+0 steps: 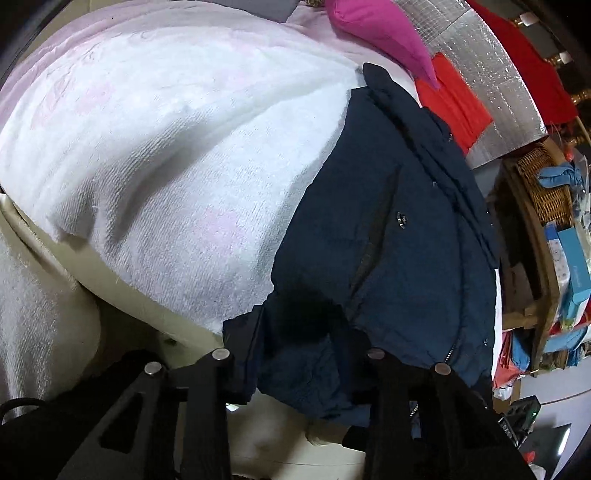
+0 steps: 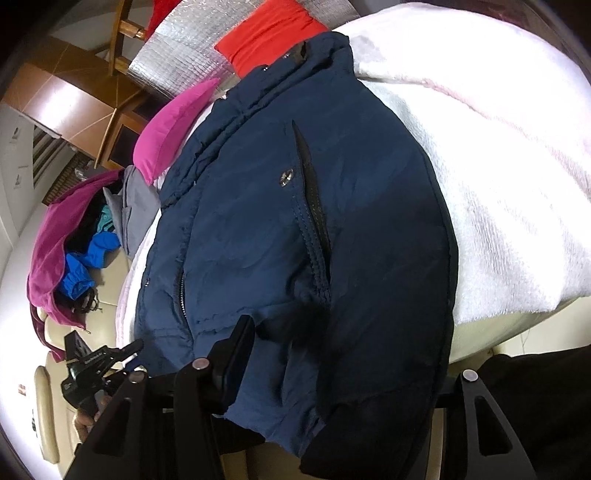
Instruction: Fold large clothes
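A navy padded jacket point(image 1: 388, 229) lies spread over a white towel point(image 1: 166, 158) on a cream cushioned surface point(image 2: 476, 332), its collar toward twelve o'clock and its hem at six o'clock, hanging past the towel's edge toward both cameras. The left gripper point(image 1: 299, 358) has its two black fingers point(image 1: 218, 369) standing apart on either side of the hem, with jacket cloth lying between them; whether the pads press it, I cannot tell. The right gripper point(image 2: 332, 373) also has hem fabric between its jaws, the left finger point(image 2: 229, 354) flat against the cloth, but a firm pinch cannot be confirmed. In the left wrist view, at three o'clock, a wicker basket point(image 1: 546, 184) holds a blue cloth point(image 1: 561, 177), with blue boxes point(image 1: 572, 266) on the shelf just below. A magenta cushion point(image 1: 384, 29) and red fabric point(image 1: 454, 99) lie at one o'clock against a silver foil sheet point(image 1: 491, 77). In the right wrist view, at nine o'clock, a heap of purple, grey and blue garments point(image 2: 85, 236) sits beside the jacket.
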Motion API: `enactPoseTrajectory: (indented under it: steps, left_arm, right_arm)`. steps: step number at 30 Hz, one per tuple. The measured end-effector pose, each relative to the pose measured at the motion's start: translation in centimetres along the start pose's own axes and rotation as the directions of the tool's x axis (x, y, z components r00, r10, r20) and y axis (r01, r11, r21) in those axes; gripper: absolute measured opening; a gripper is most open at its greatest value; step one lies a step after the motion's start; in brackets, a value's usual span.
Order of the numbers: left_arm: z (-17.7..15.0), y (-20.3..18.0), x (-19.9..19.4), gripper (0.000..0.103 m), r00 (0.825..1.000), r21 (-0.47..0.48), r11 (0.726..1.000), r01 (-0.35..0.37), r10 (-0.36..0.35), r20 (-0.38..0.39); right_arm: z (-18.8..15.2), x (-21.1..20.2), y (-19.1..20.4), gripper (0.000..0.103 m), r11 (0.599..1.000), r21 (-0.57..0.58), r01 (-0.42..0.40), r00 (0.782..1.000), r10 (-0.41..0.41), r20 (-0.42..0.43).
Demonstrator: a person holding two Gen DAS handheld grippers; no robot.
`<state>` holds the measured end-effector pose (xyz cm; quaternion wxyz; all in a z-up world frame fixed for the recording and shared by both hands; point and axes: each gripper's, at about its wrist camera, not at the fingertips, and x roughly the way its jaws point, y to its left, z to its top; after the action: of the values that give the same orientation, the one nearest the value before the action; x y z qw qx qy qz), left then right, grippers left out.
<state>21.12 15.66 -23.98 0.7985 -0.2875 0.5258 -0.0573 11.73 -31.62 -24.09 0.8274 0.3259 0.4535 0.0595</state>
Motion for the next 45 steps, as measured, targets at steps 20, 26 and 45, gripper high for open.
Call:
enactPoseTrajectory:
  steps: [20,26,45]
  left_arm:
    - [-1.3,-3.7,1.2,0.028,0.998,0.180,0.981,-0.066,0.066,0.005]
    - [-0.9,-2.9,1.4,0.053,0.998,0.109,0.993,-0.045,0.049,-0.029]
    - [6.8,-7.8,-6.8,0.015,0.964,0.150,0.965,0.216,-0.235,0.125]
  right_arm:
    - [0.1,0.7,0.0,0.058,1.000,-0.010,0.026,1.000,-0.026,-0.004]
    - [0.2,0.3,0.0,0.053,1.000,-0.016,0.022,1.000,-0.022,0.019]
    - [9.1,-5.3,5.5,0.025,0.983,-0.165,-0.080,0.952,0.125,0.279]
